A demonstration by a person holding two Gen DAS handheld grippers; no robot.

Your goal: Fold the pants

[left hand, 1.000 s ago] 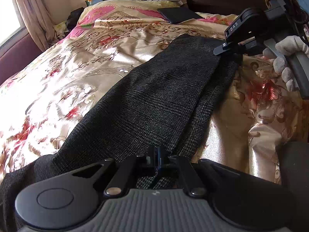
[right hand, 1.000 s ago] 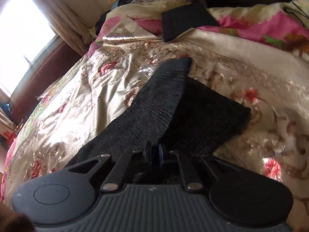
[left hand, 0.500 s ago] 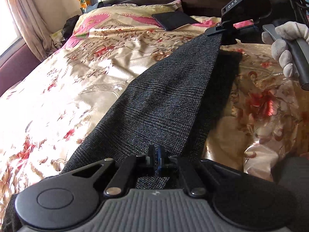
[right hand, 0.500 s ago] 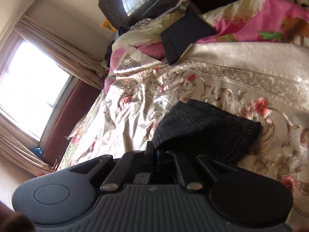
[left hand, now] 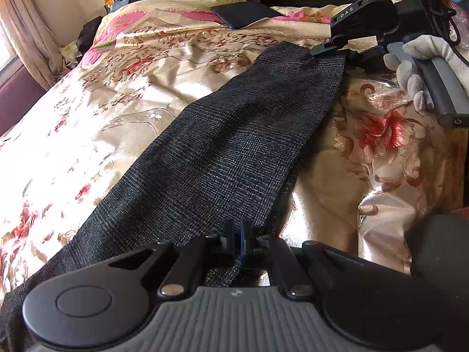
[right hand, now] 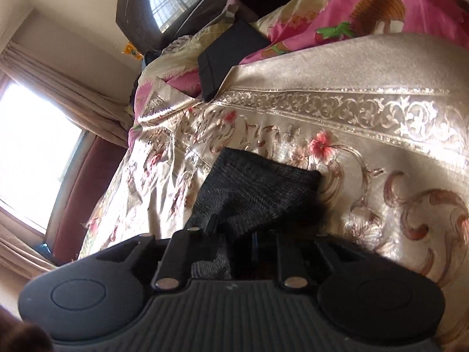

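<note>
Pants (left hand: 234, 152): stretched along the bed (left hand: 102, 111), one leg over the other.
Left claw (left hand: 236, 236): clamps the near end.
Right claw (right hand: 234, 234): parted, hem loose inside.
Risk: far hem slips off, skewing the fold.

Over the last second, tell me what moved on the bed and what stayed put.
The right gripper lifted its end of the pants off the bedspread, pulling the leg taut, then brought it back down toward the headboard end; its fingers now appear to be opening. The left gripper stayed shut on the near end. The dark flat object by the pillow did not move.
</note>
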